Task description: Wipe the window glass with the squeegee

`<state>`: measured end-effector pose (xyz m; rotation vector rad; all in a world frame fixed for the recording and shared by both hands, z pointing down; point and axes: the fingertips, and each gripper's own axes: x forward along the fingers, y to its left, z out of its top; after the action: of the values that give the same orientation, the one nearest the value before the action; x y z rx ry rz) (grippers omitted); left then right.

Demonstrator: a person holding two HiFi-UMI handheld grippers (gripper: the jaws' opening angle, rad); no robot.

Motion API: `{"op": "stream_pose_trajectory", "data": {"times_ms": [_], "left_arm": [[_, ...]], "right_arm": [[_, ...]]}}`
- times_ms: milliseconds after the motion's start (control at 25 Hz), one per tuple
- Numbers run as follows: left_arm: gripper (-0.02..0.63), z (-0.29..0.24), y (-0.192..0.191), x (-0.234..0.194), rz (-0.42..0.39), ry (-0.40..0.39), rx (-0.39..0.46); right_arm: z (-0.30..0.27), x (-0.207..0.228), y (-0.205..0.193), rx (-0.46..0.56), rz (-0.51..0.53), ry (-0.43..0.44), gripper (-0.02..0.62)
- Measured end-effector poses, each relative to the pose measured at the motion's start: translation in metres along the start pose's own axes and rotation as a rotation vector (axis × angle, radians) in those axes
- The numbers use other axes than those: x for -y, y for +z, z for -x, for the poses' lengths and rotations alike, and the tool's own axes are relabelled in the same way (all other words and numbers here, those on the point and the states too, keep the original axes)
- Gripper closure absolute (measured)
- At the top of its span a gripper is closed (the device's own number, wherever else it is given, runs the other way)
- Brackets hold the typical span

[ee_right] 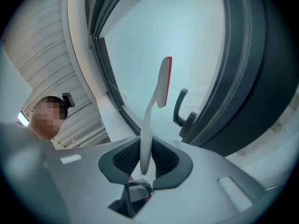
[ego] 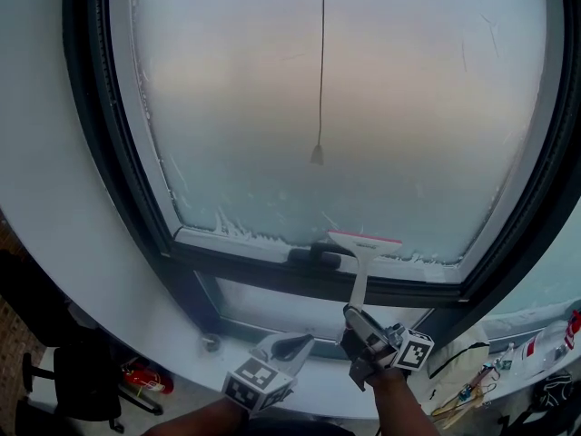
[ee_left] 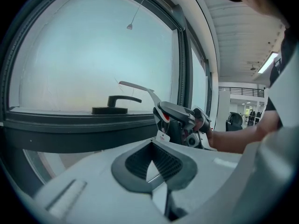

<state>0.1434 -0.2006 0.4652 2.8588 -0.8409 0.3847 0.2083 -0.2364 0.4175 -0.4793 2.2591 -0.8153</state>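
In the head view the squeegee [ego: 360, 275] stands upright with its blade at the bottom edge of the glass [ego: 363, 89], right of centre and just beside the latch [ego: 316, 256], while its shaft runs down into the right tongs [ego: 356, 316]. The left tongs [ego: 292, 343] hang low beside them, apart from the pane. The glass reads evenly hazy from top to bottom, with white flecks along its left and bottom edges, so I judge the wiping far from finished, and at least those margins are left to do. How much of the middle has been cleared I cannot tell (the haze may be on the far side). A cord [ego: 317, 154] hangs in front of the pane, and the clutter [ego: 508, 366] at lower right is too small to name. In the left gripper view those tongs are drawn nearly together with only a sliver of light between the pads and nothing in it. The squeegee and the other gripper show beyond, but whether the blade touches the glass cannot be told from this side. In the right gripper view the pads are clamped on the squeegee's white shaft, its red-edged blade rising toward the pane. The contact line is hidden by the blade itself, and the view is rolled, so the frame's true lean is hard to judge.
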Motion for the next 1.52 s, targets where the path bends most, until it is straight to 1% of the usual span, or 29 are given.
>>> {"op": "stream_pose_trajectory", "data": {"times_ms": [280,400,520,680,840,1040,1200,1360,1520], "left_arm": [[0.605,-0.014,0.005,0.024,-0.002,-0.008,-0.004],[0.605,-0.019,0.008,0.032,-0.005,-0.011,-0.002],[0.605,-0.023,0.007,0.038,0.001,-0.009,-0.003],[0.605,-0.027,0.009,0.045,0.008,-0.004,0.009],[0.605,-0.028,0.013,0.05,0.013,0.004,0.022],[0.605,-0.029,0.017,0.055,0.001,0.016,0.028],[0.605,-0.029,0.022,0.057,0.002,0.031,0.042],[0.605,-0.031,0.022,0.061,0.017,0.04,0.051],[0.605,-0.033,0.022,0.067,0.042,0.044,0.058]], "right_arm": [[0.015,-0.027,0.031,-0.025,0.058,0.037,0.505],[0.017,-0.041,0.056,-0.008,0.091,0.052,0.505],[0.015,-0.061,0.083,0.007,0.147,0.074,0.505],[0.006,-0.091,0.12,0.011,0.212,0.124,0.505],[-0.007,-0.12,0.149,-0.01,0.272,0.166,0.505],[-0.024,-0.141,0.178,-0.032,0.325,0.188,0.505],[-0.034,-0.154,0.207,-0.03,0.408,0.188,0.505],[-0.043,-0.166,0.224,-0.041,0.425,0.209,0.505],[-0.049,-0.166,0.237,-0.054,0.411,0.217,0.505]]}}
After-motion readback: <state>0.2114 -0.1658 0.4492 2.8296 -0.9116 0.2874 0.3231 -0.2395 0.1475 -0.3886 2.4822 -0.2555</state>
